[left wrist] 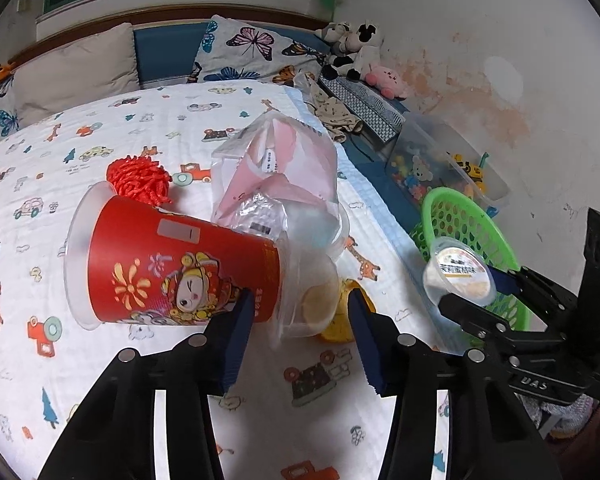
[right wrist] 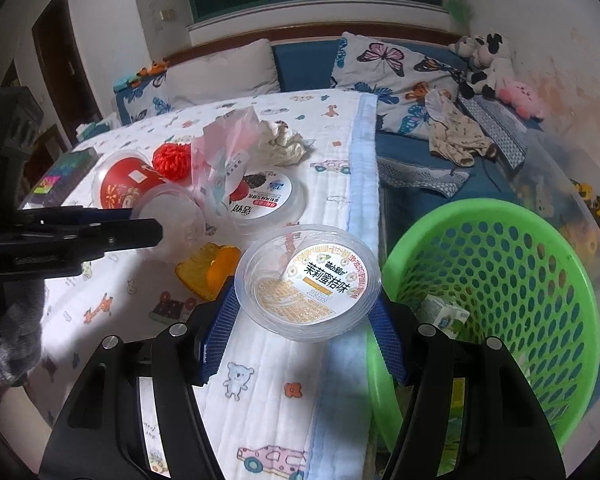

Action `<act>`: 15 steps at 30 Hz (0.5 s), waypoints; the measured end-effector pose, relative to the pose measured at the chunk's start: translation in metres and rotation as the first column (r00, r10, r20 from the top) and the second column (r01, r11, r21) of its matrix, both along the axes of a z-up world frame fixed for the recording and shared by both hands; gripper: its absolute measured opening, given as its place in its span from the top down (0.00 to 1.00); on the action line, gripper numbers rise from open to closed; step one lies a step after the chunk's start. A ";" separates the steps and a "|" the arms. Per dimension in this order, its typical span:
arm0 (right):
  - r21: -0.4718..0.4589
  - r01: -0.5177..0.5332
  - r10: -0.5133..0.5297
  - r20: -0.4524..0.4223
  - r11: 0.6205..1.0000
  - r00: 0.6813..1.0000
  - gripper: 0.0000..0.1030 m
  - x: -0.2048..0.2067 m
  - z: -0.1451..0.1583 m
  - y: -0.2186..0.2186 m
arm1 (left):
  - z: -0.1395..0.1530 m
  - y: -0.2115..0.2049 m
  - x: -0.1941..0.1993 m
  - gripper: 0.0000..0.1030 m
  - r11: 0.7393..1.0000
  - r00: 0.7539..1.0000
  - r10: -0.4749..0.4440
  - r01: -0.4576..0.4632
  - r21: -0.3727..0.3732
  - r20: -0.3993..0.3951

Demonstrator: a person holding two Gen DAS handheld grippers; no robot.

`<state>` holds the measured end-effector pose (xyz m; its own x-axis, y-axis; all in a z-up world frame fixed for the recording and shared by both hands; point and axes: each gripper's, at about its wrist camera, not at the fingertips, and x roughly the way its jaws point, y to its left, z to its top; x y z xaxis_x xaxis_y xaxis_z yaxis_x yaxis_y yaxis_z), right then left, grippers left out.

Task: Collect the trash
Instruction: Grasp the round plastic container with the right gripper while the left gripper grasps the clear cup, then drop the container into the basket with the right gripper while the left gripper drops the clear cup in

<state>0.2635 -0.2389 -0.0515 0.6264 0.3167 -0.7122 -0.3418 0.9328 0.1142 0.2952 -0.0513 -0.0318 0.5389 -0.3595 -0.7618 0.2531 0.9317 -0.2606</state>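
Right gripper [right wrist: 304, 320] clamps a clear plastic tub [right wrist: 308, 282] by its sides, printed lid tilted toward the camera, beside the green basket's [right wrist: 500, 280] rim. Left gripper [left wrist: 300, 320] straddles the clear bottom of a red cup [left wrist: 172, 256] lying on its side on the quilt [left wrist: 100, 128], lid end pointing left; pad contact is unclear.
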 end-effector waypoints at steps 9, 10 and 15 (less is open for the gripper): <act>0.024 0.034 -0.034 -0.002 0.999 0.999 0.38 -0.009 0.003 -0.012 | -0.003 -0.015 0.003 0.65 0.998 1.000 -0.003 0.001 0.067 0.028; 0.027 0.037 -0.037 -0.002 0.999 0.999 0.38 -0.010 0.003 -0.013 | -0.003 -0.016 0.004 0.67 0.997 0.999 -0.001 -0.002 0.083 0.034; 0.041 0.048 -0.049 -0.001 0.998 0.999 0.38 -0.016 0.004 -0.018 | -0.001 -0.018 0.003 0.68 0.996 0.999 0.002 -0.007 0.087 0.053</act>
